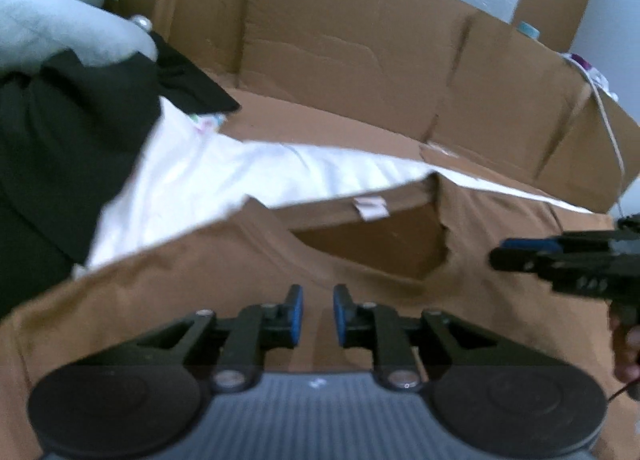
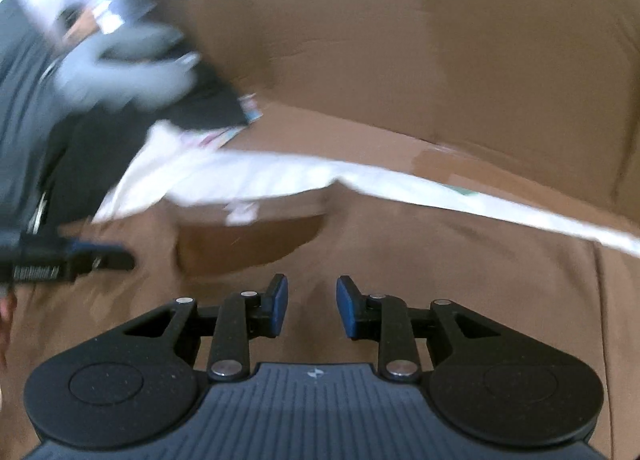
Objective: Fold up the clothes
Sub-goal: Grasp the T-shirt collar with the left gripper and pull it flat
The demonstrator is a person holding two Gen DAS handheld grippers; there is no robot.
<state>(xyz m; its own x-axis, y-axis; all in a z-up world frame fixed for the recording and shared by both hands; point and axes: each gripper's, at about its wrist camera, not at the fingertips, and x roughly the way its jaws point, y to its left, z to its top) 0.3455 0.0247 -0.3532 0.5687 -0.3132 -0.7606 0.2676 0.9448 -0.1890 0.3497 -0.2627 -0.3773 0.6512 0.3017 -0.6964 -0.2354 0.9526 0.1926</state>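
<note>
A brown T-shirt lies spread on cardboard, its neck opening and white label facing me. My left gripper hovers low over the shirt just below the collar, its blue pads a narrow gap apart with only flat fabric showing beneath. The right gripper stands over the same brown T-shirt, jaws a little wider apart and holding nothing. Each gripper shows in the other's view: the right gripper at the edge, the left gripper beside the collar.
A white garment lies behind the shirt, a black garment and a grey fleece item at the left. Upright cardboard walls fence the back. A hand shows at the right edge.
</note>
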